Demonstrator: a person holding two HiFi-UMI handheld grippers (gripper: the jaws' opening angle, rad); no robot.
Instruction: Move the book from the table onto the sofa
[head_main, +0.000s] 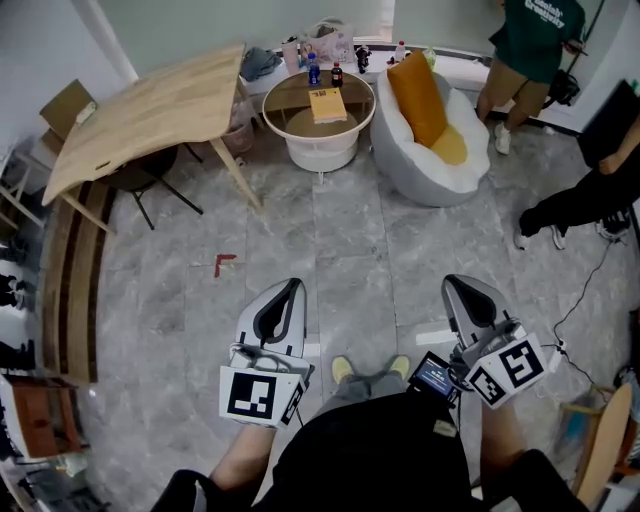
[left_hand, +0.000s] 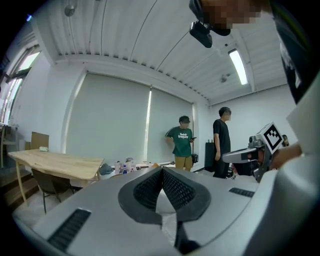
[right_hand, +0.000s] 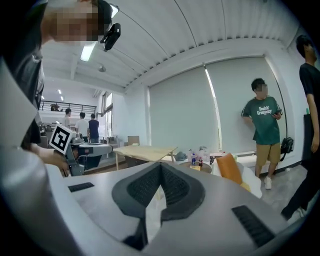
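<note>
A yellowish book (head_main: 327, 104) lies flat on the round white table (head_main: 300, 148) at the far side of the room. Right of it stands the white sofa (head_main: 408, 165) with an orange cushion (head_main: 418, 96). My left gripper (head_main: 293, 285) and right gripper (head_main: 460, 283) hang low over the floor, far short of the table, both shut and empty. In the left gripper view the jaws (left_hand: 162, 172) meet with nothing between them. The right gripper (right_hand: 161, 167) points toward the book (right_hand: 194, 167) and the orange cushion (right_hand: 231, 169).
A large wooden table (head_main: 150, 110) stands at the left with a chair under it. Bottles (head_main: 313, 70) crowd the ledge behind the round table. One person (head_main: 530, 50) stands behind the sofa, another (head_main: 585, 200) at the right. A red mark (head_main: 224, 262) lies on the marble floor.
</note>
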